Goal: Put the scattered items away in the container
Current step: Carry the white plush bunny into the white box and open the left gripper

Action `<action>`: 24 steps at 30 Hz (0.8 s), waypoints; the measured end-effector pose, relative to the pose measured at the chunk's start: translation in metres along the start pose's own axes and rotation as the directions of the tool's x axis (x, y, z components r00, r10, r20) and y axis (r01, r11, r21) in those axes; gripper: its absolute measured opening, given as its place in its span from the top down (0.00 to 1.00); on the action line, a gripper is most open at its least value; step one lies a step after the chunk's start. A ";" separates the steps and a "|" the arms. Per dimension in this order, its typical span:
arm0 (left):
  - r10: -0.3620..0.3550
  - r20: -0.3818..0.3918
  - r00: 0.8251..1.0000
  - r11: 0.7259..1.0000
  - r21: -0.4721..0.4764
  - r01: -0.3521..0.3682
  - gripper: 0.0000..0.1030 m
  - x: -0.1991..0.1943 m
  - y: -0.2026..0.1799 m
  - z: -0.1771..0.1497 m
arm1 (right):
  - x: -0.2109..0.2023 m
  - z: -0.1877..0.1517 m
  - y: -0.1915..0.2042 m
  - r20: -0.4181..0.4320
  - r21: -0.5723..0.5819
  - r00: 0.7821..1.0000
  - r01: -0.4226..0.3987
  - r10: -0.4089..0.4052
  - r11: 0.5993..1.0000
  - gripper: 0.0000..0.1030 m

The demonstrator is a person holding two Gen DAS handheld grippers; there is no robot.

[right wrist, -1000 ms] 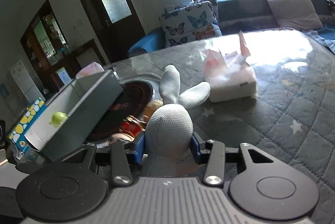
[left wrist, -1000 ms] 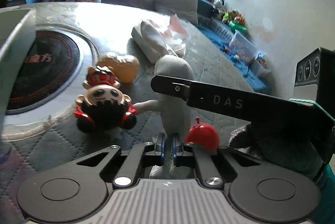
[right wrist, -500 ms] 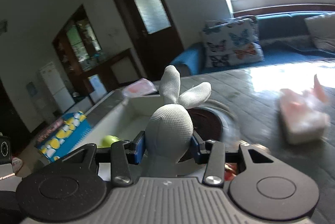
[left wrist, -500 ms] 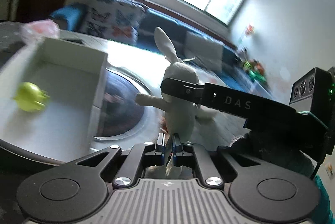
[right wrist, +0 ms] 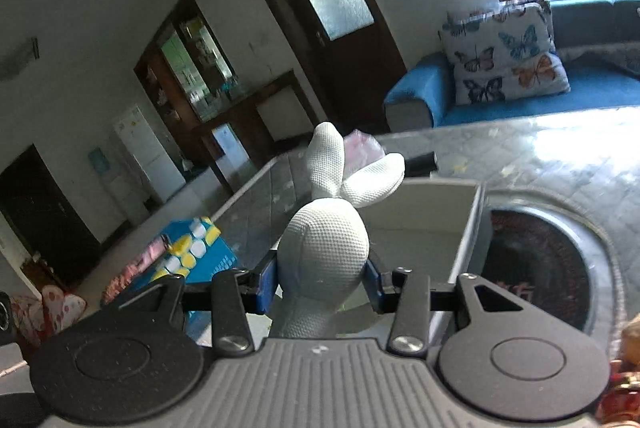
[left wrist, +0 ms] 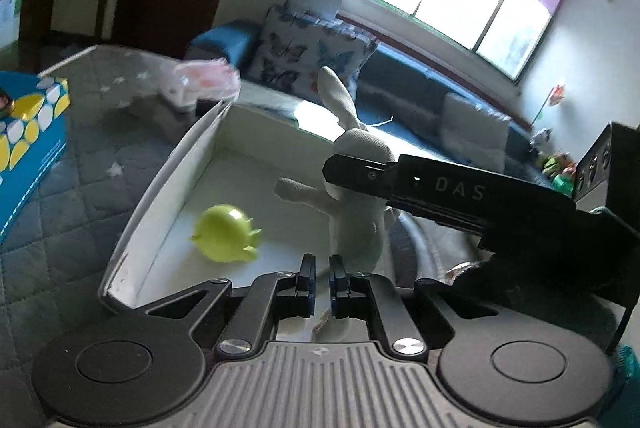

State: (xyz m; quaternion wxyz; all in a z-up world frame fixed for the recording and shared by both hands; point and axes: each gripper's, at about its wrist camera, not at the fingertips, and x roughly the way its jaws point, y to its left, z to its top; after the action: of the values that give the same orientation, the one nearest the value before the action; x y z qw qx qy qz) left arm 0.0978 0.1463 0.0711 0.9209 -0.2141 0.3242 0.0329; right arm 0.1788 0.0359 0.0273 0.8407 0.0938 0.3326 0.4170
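Right gripper [right wrist: 322, 282] — jaws pinching the white plush rabbit [right wrist: 324, 252] at the head, blue pads pressed into either side; ears stand up beyond the fingers, body hangs below out of the right wrist view. Left gripper [left wrist: 322, 278] — jaws nearly pressed together, a thin whitish strand of the rabbit running between the pads; whether it is truly clamped or only lies in the narrow gap cannot be told.

Position of the toy: in the left wrist view the rabbit hangs upright over the right-hand part of the white container [left wrist: 168, 188], feet apparently above the floor of the box, not resting on it. The green toy [left wrist: 224, 238] already lies inside, just left of the rabbit. Container sits on the quilted grey table cover [left wrist: 80, 168]; beside it to the right, the dark round inset of the table [right wrist: 532, 260].

Step in hand (judged): carry finished or close to it, release pending. To do it well — bring the rabbit lower and a little further toward the box's middle so the body clears the near-right wall, free the left pads from the strand first, then spread the right jaws; a soft toy let go from height near a wall may flop over the rim.

Pose: right gripper comes in from the side, its finger crossing the left camera's view at the rabbit's neck; left gripper points forward and down into the box from the near edge.

Beyond: blue patterned box [left wrist: 28, 132], pink packet [left wrist: 204, 84], sofa with butterfly cushion [right wrist: 508, 64].
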 end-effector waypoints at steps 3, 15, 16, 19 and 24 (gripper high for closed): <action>-0.015 -0.048 0.999 1.000 -0.011 0.015 0.93 0.013 0.005 -0.002 | 0.015 -0.007 -0.002 -0.051 -0.018 0.997 0.050 -0.051 0.999 0.58; -0.056 -0.111 0.992 0.998 -0.014 0.055 0.93 0.036 0.004 -0.009 | 0.026 -0.015 0.013 -0.076 -0.157 0.982 0.159 -0.172 0.975 0.53; -0.054 -0.109 0.993 0.999 -0.012 0.053 0.93 0.035 0.003 -0.009 | 0.025 -0.015 0.014 -0.069 -0.170 0.981 0.168 -0.181 0.971 0.53; -0.046 -0.100 0.994 0.999 -0.008 0.045 0.92 0.033 0.002 -0.009 | 0.017 -0.016 0.015 -0.053 -0.178 0.981 0.173 -0.185 0.969 0.53; -0.036 -0.075 0.997 0.999 0.008 0.037 0.91 0.027 -0.007 -0.013 | -0.006 -0.016 0.014 -0.028 -0.175 0.987 0.152 -0.159 0.973 0.52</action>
State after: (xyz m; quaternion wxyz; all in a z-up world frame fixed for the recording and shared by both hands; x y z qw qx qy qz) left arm 0.1128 0.1329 0.0485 0.9095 -0.2168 0.3545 0.0067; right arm 0.1576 0.0384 0.0241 0.8686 -0.0144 0.3190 0.3789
